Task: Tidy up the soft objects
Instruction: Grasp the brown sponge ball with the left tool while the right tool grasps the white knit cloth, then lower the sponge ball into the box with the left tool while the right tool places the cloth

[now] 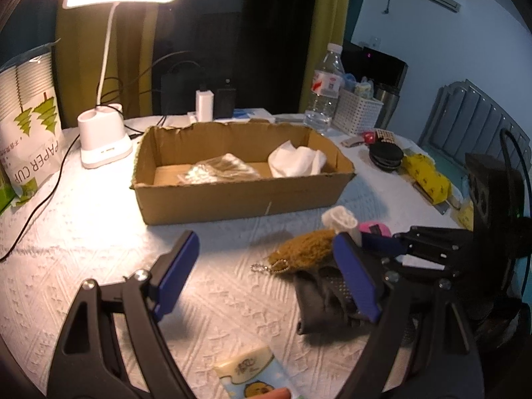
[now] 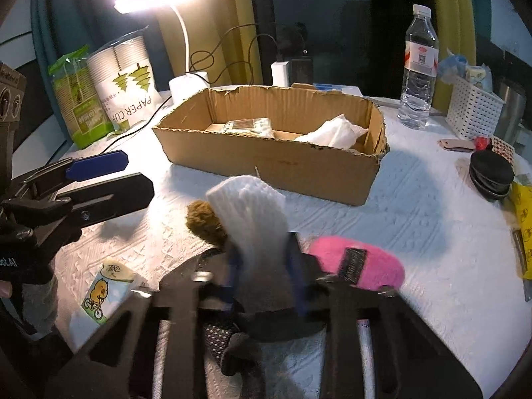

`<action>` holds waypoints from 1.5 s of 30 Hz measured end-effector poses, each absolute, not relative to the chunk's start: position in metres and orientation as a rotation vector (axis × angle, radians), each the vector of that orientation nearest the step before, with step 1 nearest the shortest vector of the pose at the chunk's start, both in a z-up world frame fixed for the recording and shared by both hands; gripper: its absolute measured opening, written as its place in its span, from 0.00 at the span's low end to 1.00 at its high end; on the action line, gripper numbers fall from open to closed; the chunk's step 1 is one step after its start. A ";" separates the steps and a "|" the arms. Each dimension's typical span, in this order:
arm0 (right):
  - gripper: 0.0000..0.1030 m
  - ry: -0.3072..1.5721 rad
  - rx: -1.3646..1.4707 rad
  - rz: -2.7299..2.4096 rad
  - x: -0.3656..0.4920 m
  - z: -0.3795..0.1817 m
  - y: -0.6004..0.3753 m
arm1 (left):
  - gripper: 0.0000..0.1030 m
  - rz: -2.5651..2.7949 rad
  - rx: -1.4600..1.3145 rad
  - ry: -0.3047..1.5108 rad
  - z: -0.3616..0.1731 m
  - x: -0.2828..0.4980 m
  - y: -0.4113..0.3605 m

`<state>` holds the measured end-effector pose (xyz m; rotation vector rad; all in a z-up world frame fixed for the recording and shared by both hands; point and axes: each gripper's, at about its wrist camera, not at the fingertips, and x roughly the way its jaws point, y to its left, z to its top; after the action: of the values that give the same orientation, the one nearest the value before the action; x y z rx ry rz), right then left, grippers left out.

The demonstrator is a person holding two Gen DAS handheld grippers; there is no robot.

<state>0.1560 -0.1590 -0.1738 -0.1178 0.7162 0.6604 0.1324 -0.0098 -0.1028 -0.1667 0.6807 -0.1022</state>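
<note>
An open cardboard box (image 1: 239, 196) (image 2: 276, 163) stands mid-table holding a white cloth (image 1: 296, 161) (image 2: 335, 131) and a clear plastic packet (image 1: 219, 169) (image 2: 247, 124). My right gripper (image 2: 262, 259) (image 1: 375, 242) is shut on a white ribbed sock (image 2: 252, 212) (image 1: 340, 219), held up in front of the box. Beside it lie a brown fuzzy keychain toy (image 1: 306, 249) (image 2: 204, 221), a pink plush (image 2: 359, 262) (image 1: 375, 227) and a dark dotted glove (image 1: 326, 302) (image 2: 219, 335). My left gripper (image 1: 262, 276) (image 2: 133, 179) is open and empty, left of the toy.
A lit desk lamp (image 1: 103, 133), a paper-cup bag (image 1: 30, 126) and cables stand at left. A water bottle (image 1: 324, 89) (image 2: 419, 66), white basket (image 1: 357, 113), black discs (image 1: 385, 158) and yellow packets (image 1: 427, 173) are at right. A tissue pack (image 1: 252, 375) (image 2: 106, 291) lies near.
</note>
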 end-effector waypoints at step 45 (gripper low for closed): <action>0.14 0.542 0.063 0.615 0.164 -0.137 -0.258 | 0.45 -0.162 -0.090 0.880 -0.129 0.180 -0.071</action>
<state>0.1637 -0.2577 -0.1371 0.0632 0.5419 0.6148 0.1801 -0.0714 -0.1293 -0.0903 0.8800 -0.1622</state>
